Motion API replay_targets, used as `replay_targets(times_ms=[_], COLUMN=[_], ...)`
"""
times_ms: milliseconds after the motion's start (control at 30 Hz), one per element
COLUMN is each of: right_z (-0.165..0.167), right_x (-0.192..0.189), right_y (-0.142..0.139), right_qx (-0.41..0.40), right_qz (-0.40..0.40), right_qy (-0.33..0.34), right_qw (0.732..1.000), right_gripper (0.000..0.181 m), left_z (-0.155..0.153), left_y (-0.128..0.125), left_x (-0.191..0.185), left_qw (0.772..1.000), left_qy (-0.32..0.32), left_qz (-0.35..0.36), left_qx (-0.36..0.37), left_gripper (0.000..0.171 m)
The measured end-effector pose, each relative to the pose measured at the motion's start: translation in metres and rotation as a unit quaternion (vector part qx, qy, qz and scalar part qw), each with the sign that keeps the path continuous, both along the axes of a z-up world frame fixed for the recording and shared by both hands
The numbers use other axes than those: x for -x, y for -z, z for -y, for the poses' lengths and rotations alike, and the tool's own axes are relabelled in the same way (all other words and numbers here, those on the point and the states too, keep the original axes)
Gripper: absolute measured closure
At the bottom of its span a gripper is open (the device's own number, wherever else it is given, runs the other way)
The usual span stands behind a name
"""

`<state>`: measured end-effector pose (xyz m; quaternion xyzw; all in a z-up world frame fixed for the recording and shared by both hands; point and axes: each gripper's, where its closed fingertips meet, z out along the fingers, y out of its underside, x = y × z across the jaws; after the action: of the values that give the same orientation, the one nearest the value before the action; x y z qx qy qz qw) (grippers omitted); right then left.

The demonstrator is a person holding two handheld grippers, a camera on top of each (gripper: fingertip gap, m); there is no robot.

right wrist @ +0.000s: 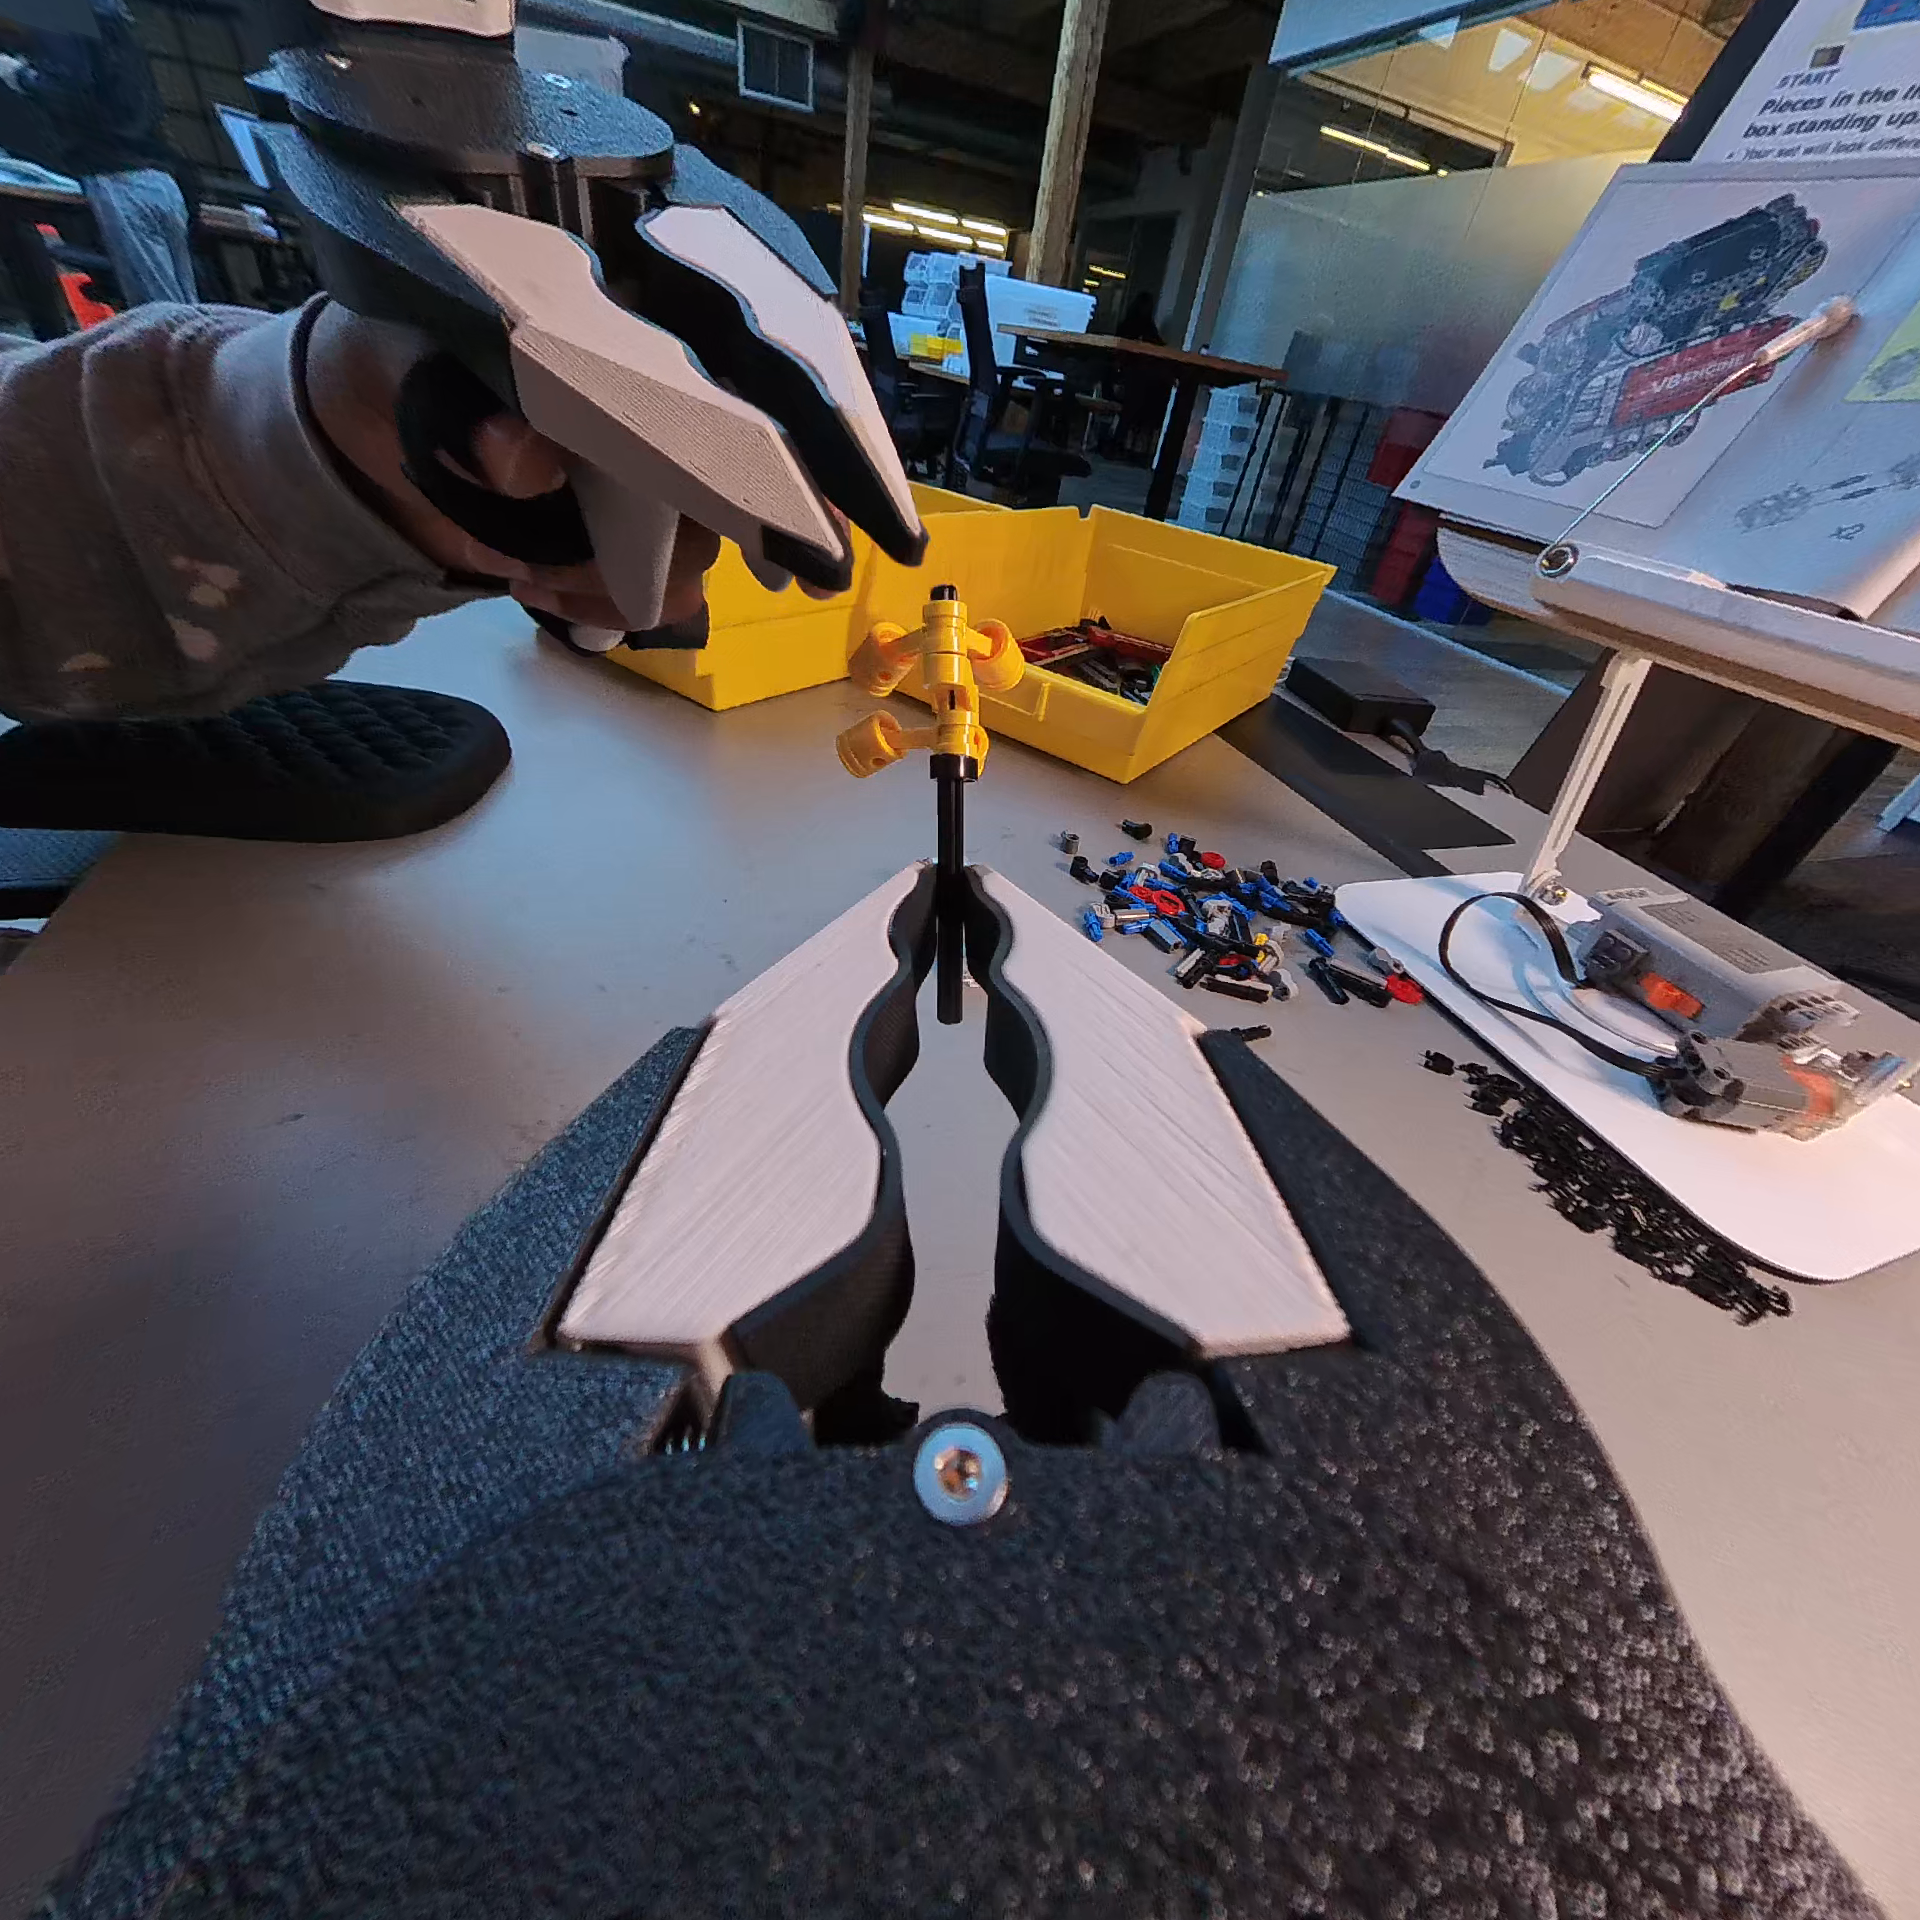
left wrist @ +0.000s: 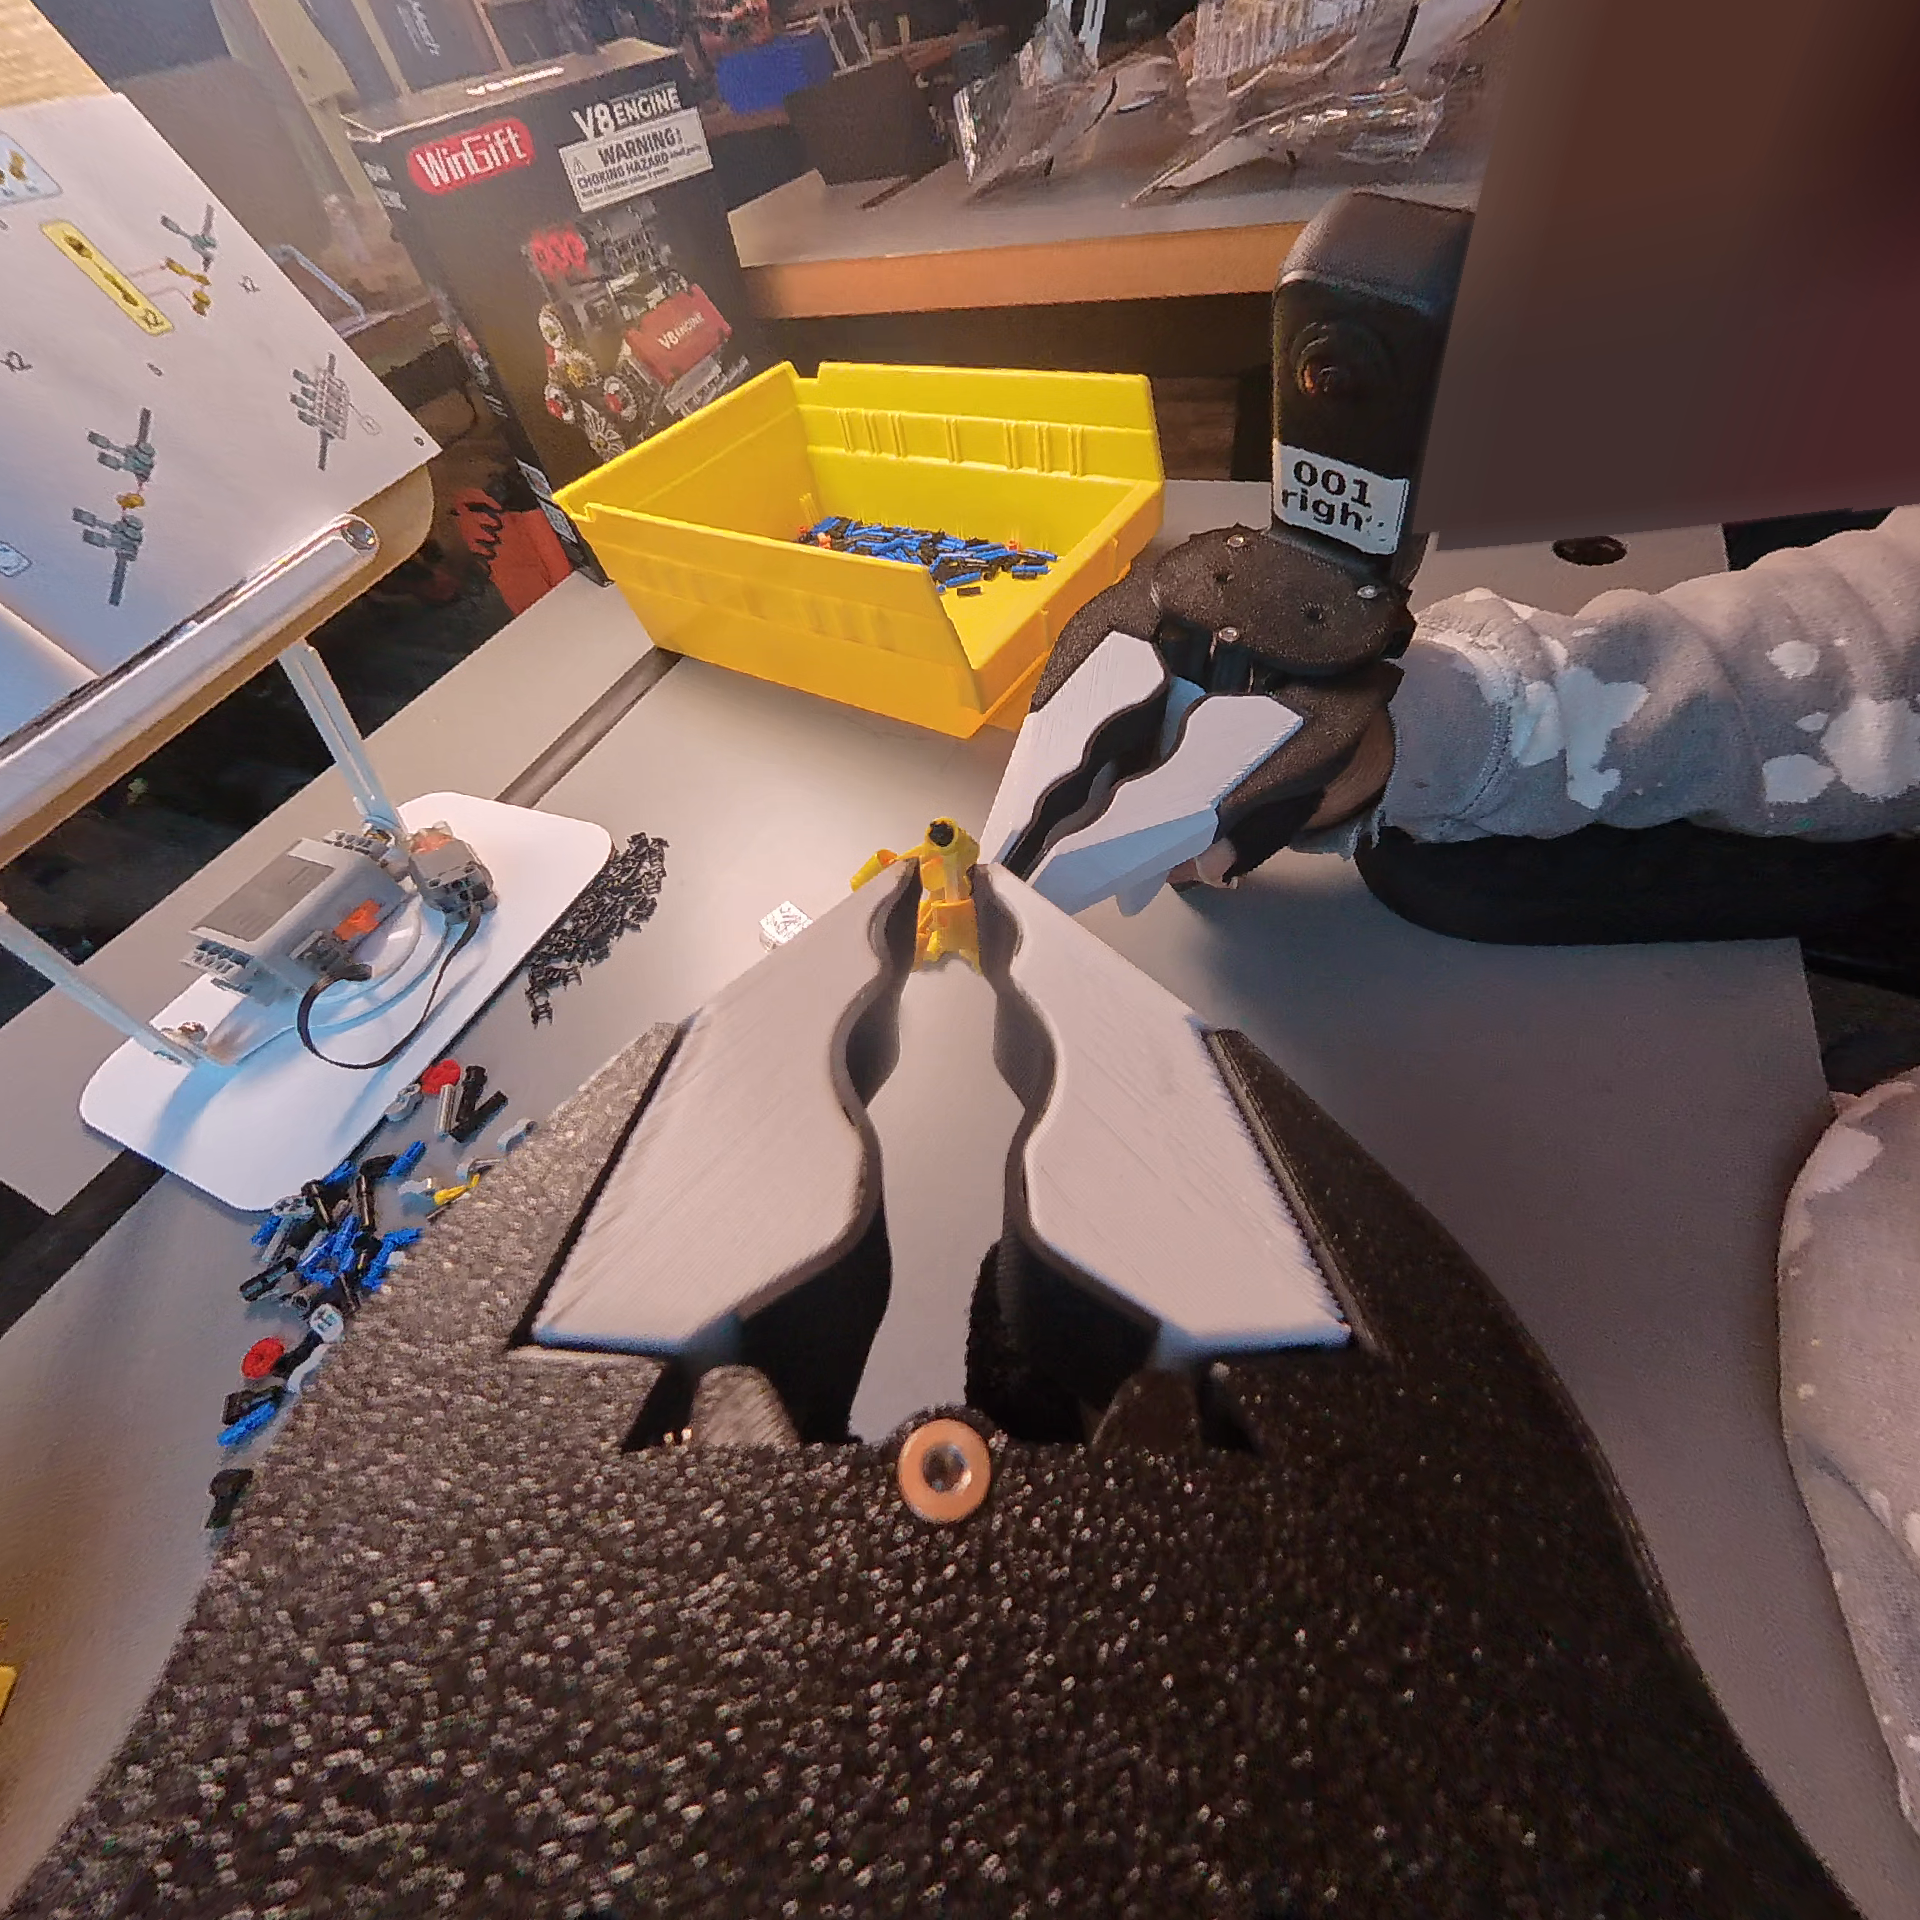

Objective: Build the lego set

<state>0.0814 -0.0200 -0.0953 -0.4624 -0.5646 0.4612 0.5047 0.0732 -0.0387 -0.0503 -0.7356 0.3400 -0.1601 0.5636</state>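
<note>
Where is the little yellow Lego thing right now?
The yellow Lego assembly sits on a black axle pinched in the right gripper, held up above the grey table, in front of the yellow bin, just below the left gripper.

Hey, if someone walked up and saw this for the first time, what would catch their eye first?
Probably the yellow connector cluster on a black axle, held upright above the table in the right claw, with the left claw poised just above its top. Behind it sits a bright yellow bin of small parts.
</note>
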Motion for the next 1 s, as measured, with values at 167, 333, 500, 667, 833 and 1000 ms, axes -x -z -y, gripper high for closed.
replay_targets(times_ms=[167,333,500,667,833,1000], right_z=[-0.004,-0.033,-0.071,-0.093,-0.100,-0.102], right_x=[-0.002,-0.019,-0.046,-0.061,-0.065,-0.065], right_y=[-0.002,-0.015,-0.020,-0.021,-0.019,-0.017], right_qx=[-0.004,-0.031,-0.071,-0.086,-0.081,-0.067], right_qz=[-0.003,-0.013,-0.005,0.002,0.001,-0.003], right_qy=[0.007,0.060,0.138,0.189,0.204,0.199], right_qw=[1.000,0.998,0.988,0.978,0.976,0.978], right_gripper=[0.178,0.177,0.178,0.178,0.178,0.177], left_z=[0.001,-0.007,-0.008,-0.014,-0.017,-0.020], left_y=[-0.002,0.020,0.077,0.110,0.122,0.122], left_x=[0.003,0.016,0.016,0.019,0.038,0.064], left_qw=[1.000,0.999,0.998,0.995,0.991,0.988], left_qy=[-0.002,-0.031,-0.034,-0.047,-0.080,-0.117], left_qz=[0.005,0.011,-0.004,-0.034,-0.056,-0.062], left_qx=[-0.008,-0.007,0.052,0.082,0.091,0.083], left_gripper=[0.161,0.161,0.159,0.158,0.158,0.158])
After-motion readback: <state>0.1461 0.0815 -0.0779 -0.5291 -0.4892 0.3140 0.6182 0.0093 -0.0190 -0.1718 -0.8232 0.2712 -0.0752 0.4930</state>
